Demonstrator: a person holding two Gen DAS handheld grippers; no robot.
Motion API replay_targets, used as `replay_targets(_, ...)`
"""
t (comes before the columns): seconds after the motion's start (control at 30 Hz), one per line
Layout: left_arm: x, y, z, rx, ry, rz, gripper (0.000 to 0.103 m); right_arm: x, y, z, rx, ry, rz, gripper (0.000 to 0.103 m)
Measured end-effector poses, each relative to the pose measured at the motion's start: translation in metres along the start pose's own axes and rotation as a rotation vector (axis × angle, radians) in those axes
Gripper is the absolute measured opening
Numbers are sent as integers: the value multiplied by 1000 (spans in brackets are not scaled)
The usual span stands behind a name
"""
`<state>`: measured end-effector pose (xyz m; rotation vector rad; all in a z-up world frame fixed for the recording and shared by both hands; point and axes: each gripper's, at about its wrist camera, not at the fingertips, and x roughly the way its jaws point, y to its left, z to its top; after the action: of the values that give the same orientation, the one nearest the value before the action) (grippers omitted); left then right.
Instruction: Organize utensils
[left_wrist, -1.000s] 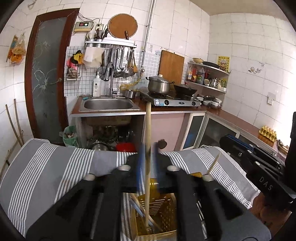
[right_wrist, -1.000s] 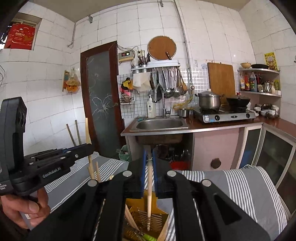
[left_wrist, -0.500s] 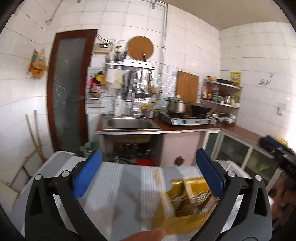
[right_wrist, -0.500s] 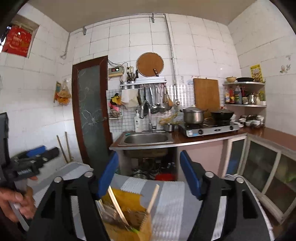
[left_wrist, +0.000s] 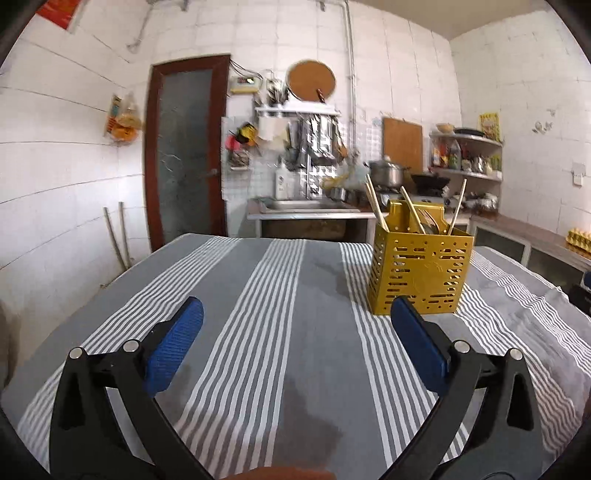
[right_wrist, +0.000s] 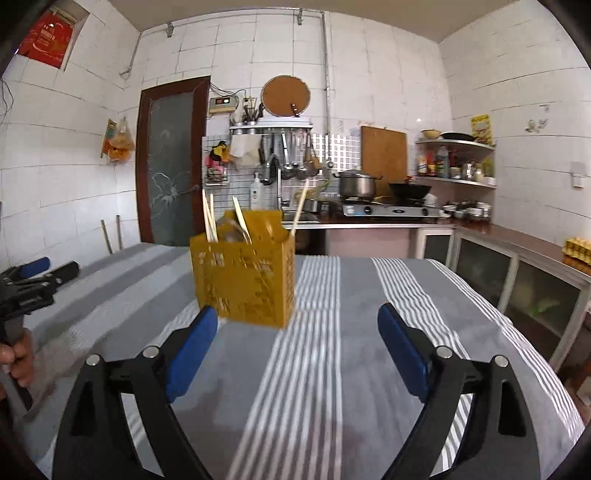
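Note:
A yellow perforated utensil holder (left_wrist: 421, 271) stands on the striped tablecloth (left_wrist: 258, 295), with several wooden chopsticks (left_wrist: 376, 205) and a metal utensil sticking out of it. My left gripper (left_wrist: 295, 314) is open and empty, low over the cloth, with the holder ahead to its right. In the right wrist view the same holder (right_wrist: 245, 277) stands ahead and left of my right gripper (right_wrist: 297, 317), whose jaws are opening with nothing between them. The other gripper (right_wrist: 26, 284) shows at the left edge, held by a hand (right_wrist: 18, 356).
Behind the table run a sink counter (right_wrist: 332, 218), a gas stove with a pot (right_wrist: 356, 182) and a wok, and a corner shelf (right_wrist: 456, 162). A dark-framed door (right_wrist: 171, 162) is at the back left. Glass-fronted cabinets (right_wrist: 535, 291) line the right side.
Both grippers let go of the chopsticks they held over the holder, opened wide and pulled back and down. The holder now stands farther ahead, and the chopsticks stand in it.

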<state>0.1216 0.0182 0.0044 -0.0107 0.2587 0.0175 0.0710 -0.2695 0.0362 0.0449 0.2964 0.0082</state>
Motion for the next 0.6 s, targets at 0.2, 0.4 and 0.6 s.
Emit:
replay_targets(0.2,-5,-5,-21,18,-20,38,98,-10,1,-17,-33,-28,-32,87)
replay_targets(0.4,-11,-10,-22,18,-54,45,98,-18,-2,-23,-28,-58,-42,87)
replay_targets(0.6,-13,-10,-23,22,-66,48,98,-20,-9,-22,13,-61,-55,91)
